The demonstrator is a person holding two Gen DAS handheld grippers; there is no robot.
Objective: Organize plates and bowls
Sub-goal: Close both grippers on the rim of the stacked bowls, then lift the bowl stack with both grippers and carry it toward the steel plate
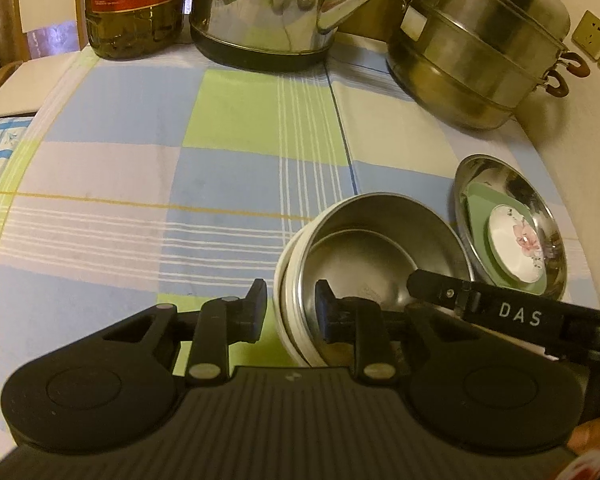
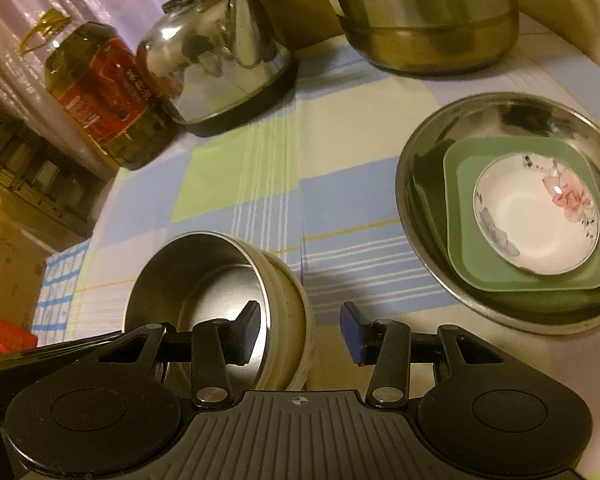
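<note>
Left wrist view: left gripper (image 1: 290, 308) spread, straddling the bowls' (image 1: 364, 256) rim.
Right gripper (image 2: 300, 330): spread, straddling the opposite rim.
Advice: lift both clear without tipping the stack.

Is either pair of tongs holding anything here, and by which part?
Nothing is gripped. Both tongs, left and right, straddle the steel bowl's rim with pads apart from it.

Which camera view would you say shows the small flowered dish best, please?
The right wrist view: the flowered dish lies nearly face-on, its whole rim visible, nested in the green square plate. The left wrist view shows it small, foreshortened, at the frame's right.
</note>
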